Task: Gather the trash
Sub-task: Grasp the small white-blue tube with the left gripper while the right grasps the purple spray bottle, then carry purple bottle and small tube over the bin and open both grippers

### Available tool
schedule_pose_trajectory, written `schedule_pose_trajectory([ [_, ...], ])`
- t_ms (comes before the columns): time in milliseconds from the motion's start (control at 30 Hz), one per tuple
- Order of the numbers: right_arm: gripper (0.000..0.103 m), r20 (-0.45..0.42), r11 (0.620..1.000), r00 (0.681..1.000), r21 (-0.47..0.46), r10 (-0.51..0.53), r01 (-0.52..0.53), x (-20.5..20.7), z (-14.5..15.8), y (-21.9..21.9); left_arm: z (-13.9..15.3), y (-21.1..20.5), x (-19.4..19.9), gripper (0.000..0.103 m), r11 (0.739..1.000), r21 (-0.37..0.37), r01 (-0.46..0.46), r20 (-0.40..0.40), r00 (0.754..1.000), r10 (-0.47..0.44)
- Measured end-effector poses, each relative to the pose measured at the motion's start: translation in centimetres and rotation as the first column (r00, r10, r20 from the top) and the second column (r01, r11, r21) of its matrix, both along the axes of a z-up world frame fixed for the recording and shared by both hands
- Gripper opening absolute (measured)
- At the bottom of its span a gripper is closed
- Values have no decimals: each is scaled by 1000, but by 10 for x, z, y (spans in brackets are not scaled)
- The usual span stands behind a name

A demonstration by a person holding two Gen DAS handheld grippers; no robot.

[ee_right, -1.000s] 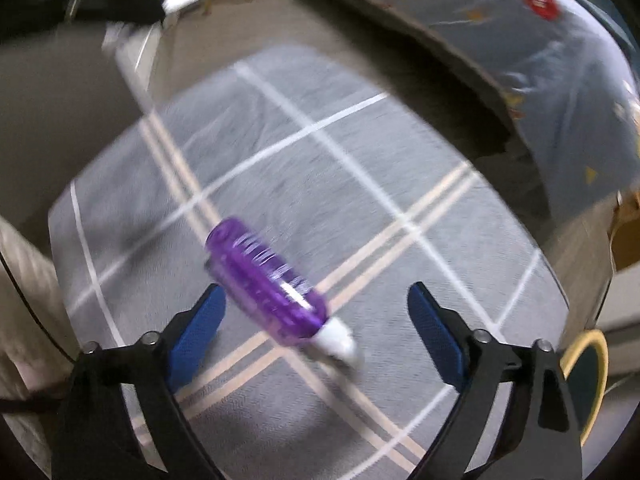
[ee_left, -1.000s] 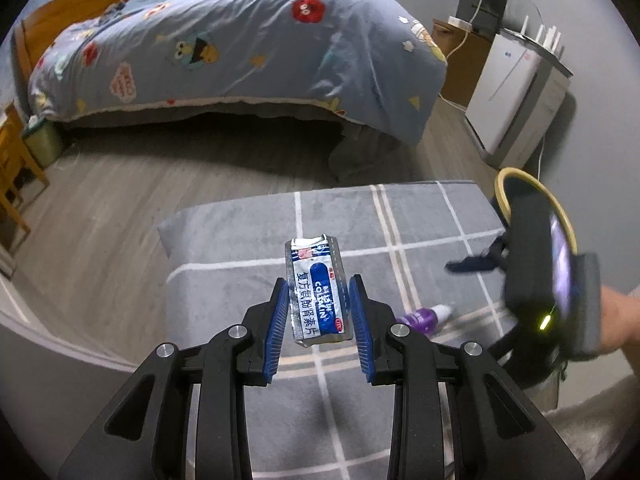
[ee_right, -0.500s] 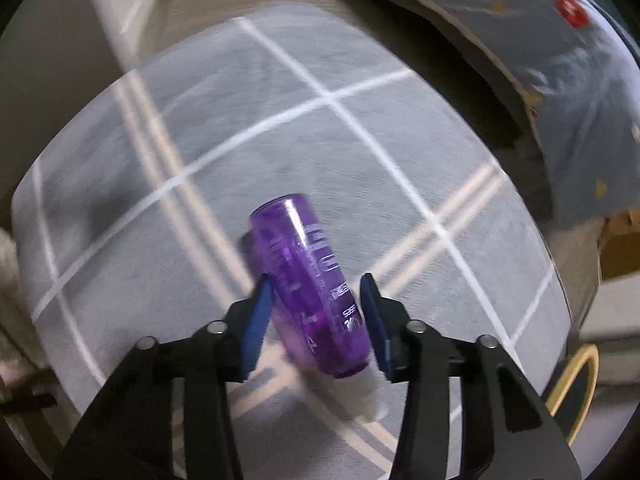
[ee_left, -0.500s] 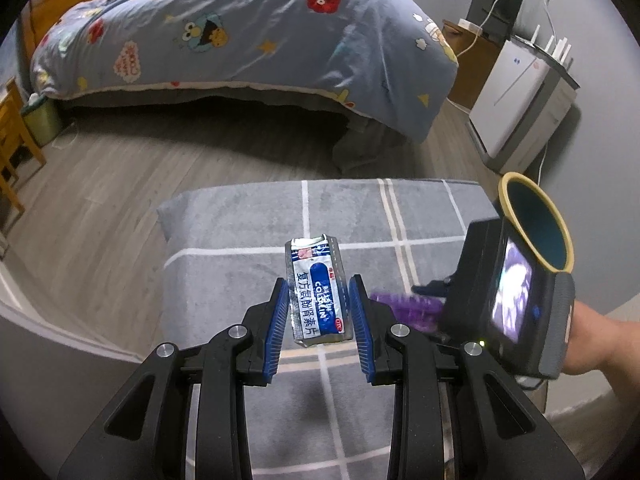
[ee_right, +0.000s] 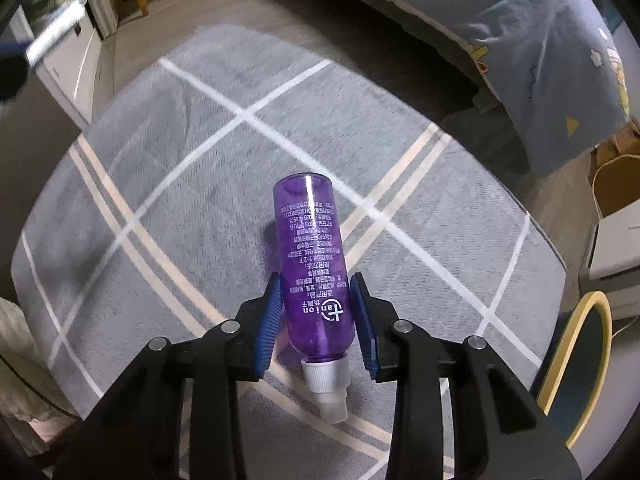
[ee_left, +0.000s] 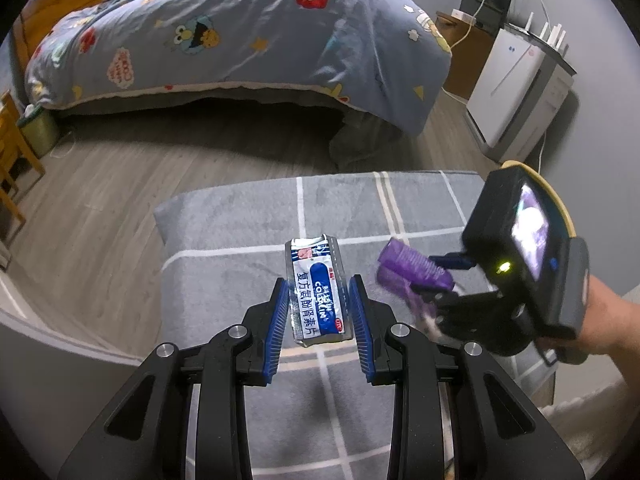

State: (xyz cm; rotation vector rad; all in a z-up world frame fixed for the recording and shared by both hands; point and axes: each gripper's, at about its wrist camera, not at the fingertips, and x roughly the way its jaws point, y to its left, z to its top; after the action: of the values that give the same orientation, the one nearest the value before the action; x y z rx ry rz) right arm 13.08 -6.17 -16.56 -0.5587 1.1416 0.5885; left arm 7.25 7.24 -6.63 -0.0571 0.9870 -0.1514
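Observation:
My left gripper (ee_left: 319,292) is shut on a silver, blue and white medicine packet (ee_left: 316,296), held above the grey checked cloth surface (ee_left: 240,224). My right gripper (ee_right: 316,296) is shut on a purple spray bottle (ee_right: 314,264) with a white nozzle pointing back toward the camera, lifted off the same cloth (ee_right: 180,168). In the left wrist view the right gripper (ee_left: 436,276) and its bottle (ee_left: 412,270) are just to the right of the packet.
A bin with a yellow rim (ee_right: 576,364) stands beside the cloth surface at the right; its rim also peeks behind the right gripper's body (ee_left: 556,200). A bed with a blue quilt (ee_left: 240,32) lies beyond. A white appliance (ee_left: 516,92) stands by the wall.
My right gripper closed on the purple bottle, which lay on the cloth, and lifted it. The left gripper kept holding the packet, nearly still.

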Motion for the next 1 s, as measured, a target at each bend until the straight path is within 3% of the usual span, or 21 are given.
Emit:
schedule_pose_trajectory([
  [300, 34, 22, 990, 994, 93, -112, 109, 11, 48, -43, 5, -22, 4, 32, 999, 28, 36, 18, 999, -37],
  [567, 34, 19, 955, 970, 178, -244, 237, 27, 86, -105, 6, -53, 12, 32, 995, 57, 76, 25, 997, -78],
  [1000, 32, 4, 890, 920, 254, -393, 379, 36, 102, -199, 1, -122, 32, 32, 985, 94, 147, 21, 988, -150],
])
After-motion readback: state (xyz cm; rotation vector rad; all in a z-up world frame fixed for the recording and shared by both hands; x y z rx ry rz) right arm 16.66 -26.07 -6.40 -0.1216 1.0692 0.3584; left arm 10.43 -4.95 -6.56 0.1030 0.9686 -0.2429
